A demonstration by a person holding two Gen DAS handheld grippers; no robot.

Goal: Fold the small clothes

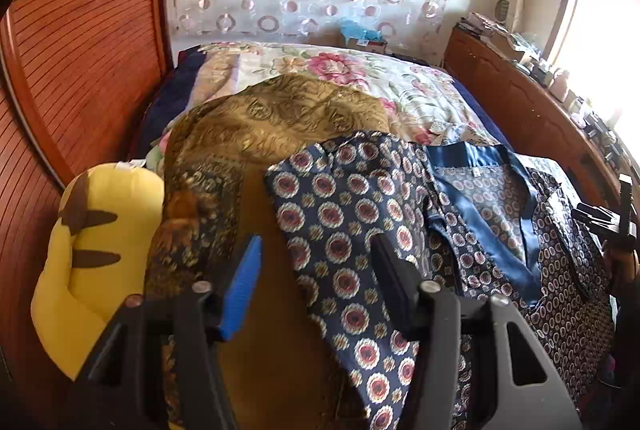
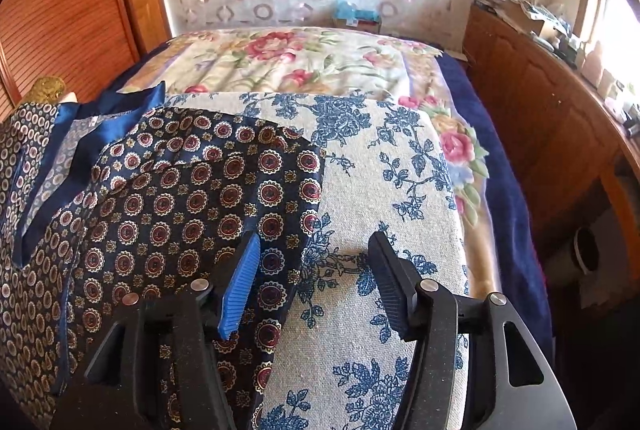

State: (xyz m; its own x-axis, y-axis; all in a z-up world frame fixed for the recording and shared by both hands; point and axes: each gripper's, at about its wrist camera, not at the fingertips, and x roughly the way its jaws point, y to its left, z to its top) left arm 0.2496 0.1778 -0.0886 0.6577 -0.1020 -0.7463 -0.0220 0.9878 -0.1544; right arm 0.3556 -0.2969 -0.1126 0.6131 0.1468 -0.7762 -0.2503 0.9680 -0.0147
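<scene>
A navy garment with round red-and-cream medallions (image 1: 344, 214) and a blue satin collar (image 1: 516, 214) lies spread on the bed. In the left wrist view one sleeve runs toward me between the fingers of my left gripper (image 1: 316, 270), which stands open just above it, pads clear of the cloth. In the right wrist view the other sleeve (image 2: 208, 198) lies flat on a blue-flowered cloth (image 2: 380, 182). My right gripper (image 2: 316, 270) is open over the sleeve's right edge, its blue left finger (image 2: 240, 282) over the sleeve and its black right finger (image 2: 390, 278) over the flowered cloth.
A yellow plush toy (image 1: 100, 250) and a gold-brown patterned fabric (image 1: 280, 114) lie left of the garment. A pink-flowered quilt (image 2: 280, 62) covers the far bed. A wooden wardrobe (image 1: 80, 70) stands left, and a cluttered wooden ledge (image 2: 540, 102) runs along the right.
</scene>
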